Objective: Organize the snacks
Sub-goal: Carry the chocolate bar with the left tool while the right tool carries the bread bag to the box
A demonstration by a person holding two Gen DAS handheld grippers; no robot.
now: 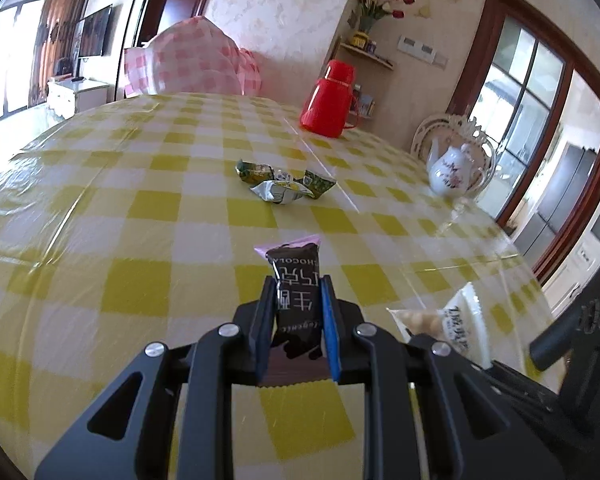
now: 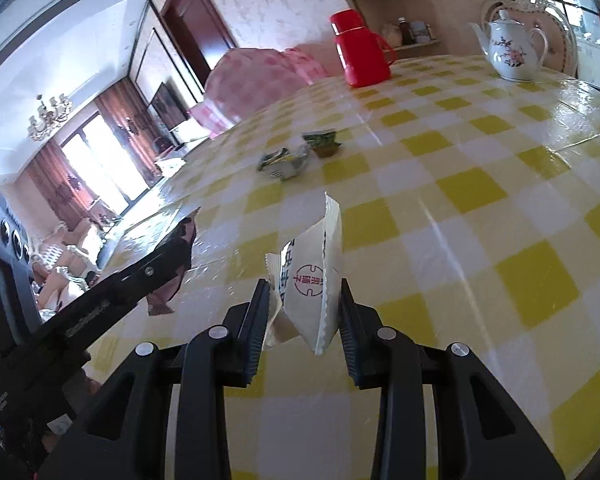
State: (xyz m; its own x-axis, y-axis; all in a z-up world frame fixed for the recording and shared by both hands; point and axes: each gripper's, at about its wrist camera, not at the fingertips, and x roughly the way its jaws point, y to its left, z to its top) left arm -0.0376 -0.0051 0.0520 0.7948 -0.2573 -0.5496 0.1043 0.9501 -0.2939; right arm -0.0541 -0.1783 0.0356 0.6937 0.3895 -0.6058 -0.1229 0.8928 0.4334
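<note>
My left gripper point(image 1: 298, 292) is shut on a dark brown chocolate packet point(image 1: 296, 292) with a pink end, held upright above the yellow checked tablecloth point(image 1: 140, 216). My right gripper point(image 2: 304, 292) is shut on a white snack packet point(image 2: 316, 276) with a red round mark; the same white packet point(image 1: 456, 324) shows at the lower right of the left wrist view. Further out on the table lies a small heap of green and silver wrapped snacks point(image 1: 280, 184), seen also as the snack heap point(image 2: 296, 152) in the right wrist view. The left gripper's body point(image 2: 100, 300) crosses the right view's left side.
A red thermos jug point(image 1: 332, 100) stands at the table's far side, and a white flowered teapot point(image 1: 452, 172) stands near the right edge before a white ornate chair back point(image 1: 428, 132). A pink checked cover point(image 1: 196, 60) lies beyond the table.
</note>
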